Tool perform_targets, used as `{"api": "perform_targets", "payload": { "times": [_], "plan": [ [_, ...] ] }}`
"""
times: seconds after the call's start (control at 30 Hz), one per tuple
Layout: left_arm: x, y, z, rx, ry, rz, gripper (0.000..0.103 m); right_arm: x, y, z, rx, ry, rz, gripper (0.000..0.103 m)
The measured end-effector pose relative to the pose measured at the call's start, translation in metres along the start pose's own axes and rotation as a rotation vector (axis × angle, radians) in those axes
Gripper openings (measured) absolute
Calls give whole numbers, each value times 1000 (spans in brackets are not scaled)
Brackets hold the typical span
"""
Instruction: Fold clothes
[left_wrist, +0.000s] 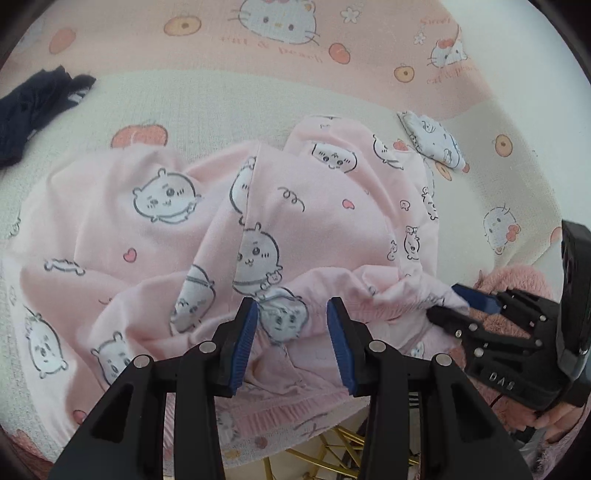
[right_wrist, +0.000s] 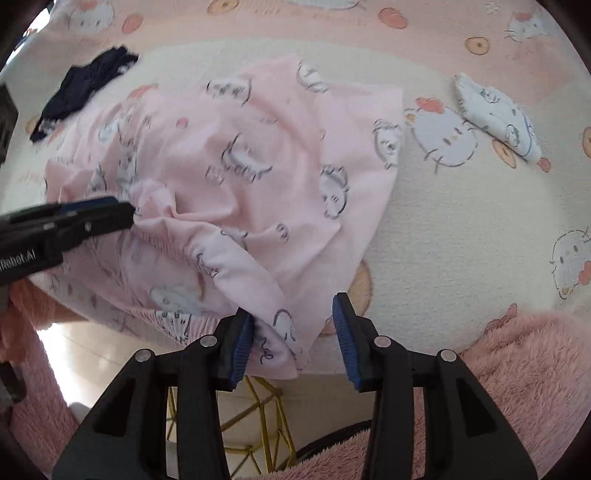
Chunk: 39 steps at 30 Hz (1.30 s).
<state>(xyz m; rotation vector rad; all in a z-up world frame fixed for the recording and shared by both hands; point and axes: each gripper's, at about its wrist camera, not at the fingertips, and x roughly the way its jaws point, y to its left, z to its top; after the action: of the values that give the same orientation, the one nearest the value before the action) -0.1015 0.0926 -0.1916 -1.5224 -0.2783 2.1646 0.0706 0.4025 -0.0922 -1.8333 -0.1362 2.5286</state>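
Observation:
A pink garment (left_wrist: 295, 206) printed with small cartoon animals lies crumpled on a cat-print sheet (left_wrist: 258, 103). Its gathered waistband hangs at the near edge. My left gripper (left_wrist: 291, 332) is open, and the bunched waistband lies between and just beyond its blue pads. From the right wrist view, the left gripper (right_wrist: 122, 214) comes in side-on against a fold of the garment (right_wrist: 258, 166). My right gripper (right_wrist: 293, 332) is open. A loose corner of the cloth rests against its left pad (right_wrist: 243, 343). It also shows at the right of the left wrist view as the right gripper (left_wrist: 458, 306), at the cloth's edge.
A dark navy garment (right_wrist: 88, 85) lies crumpled at the far left. A small folded white printed piece (right_wrist: 495, 118) sits at the far right. The sheet's front edge is right below the grippers, with a gold wire frame (right_wrist: 258, 413) underneath. A fluffy pink sleeve (right_wrist: 517, 369) fills the lower right.

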Motion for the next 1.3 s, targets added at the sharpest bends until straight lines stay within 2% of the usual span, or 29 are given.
{"api": "perform_targets", "payload": {
  "times": [0.07, 0.17, 0.3, 0.37, 0.4, 0.47, 0.53, 0.63, 0.73, 0.77, 0.8, 0.83, 0.87, 0.97, 1.07, 1.17, 1.3],
  "plan": [
    [-2, -7, 0, 26, -13, -6, 41, -3, -9, 11, 13, -48, -37, 41],
    [-5, -17, -1, 64, -32, -15, 41, 38, 38, 41, 33, -30, -6, 41],
    [-9, -31, -1, 115, -58, -27, 41, 26, 39, 44, 138, -42, 165, 41],
    [-6, -42, 1, 140, -42, -59, 41, 8, 34, 39, 217, -49, 311, 42],
    [-3, -47, 3, 153, -30, -79, 41, 1, 31, 37, 233, -54, 322, 42],
    [1, -59, 6, 178, -5, -119, 41, -7, 25, 35, 232, -59, 273, 43],
    [6, -70, 9, 203, 19, -159, 41, 3, 14, 39, 227, -47, 224, 43],
    [30, -79, 10, 236, 93, -121, 41, 44, -3, 50, 261, 17, 237, 43],
    [49, -81, 11, 227, 132, -109, 41, 74, 4, 51, 197, 92, 214, 43],
    [53, -82, 12, 222, 139, -118, 37, 84, 9, 50, 166, 116, 201, 43],
    [56, -85, 11, 222, 141, -127, 21, 91, 14, 49, 145, 137, 193, 43],
    [58, -88, 11, 224, 141, -137, 15, 97, 16, 49, 141, 152, 191, 43],
    [58, -91, 9, 240, 141, -140, 14, 103, 17, 49, 142, 164, 189, 43],
    [54, -100, -1, 294, 143, -149, 14, 110, 12, 56, 170, 162, 219, 46],
    [45, -101, -12, 310, 139, -203, 14, 112, 5, 60, 213, 152, 263, 50],
    [41, -109, -23, 363, 170, -219, 14, 111, 6, 61, 217, 141, 273, 51],
    [37, -105, -26, 345, 201, -226, 14, 99, 12, 57, 189, 127, 270, 50]
  ]
}}
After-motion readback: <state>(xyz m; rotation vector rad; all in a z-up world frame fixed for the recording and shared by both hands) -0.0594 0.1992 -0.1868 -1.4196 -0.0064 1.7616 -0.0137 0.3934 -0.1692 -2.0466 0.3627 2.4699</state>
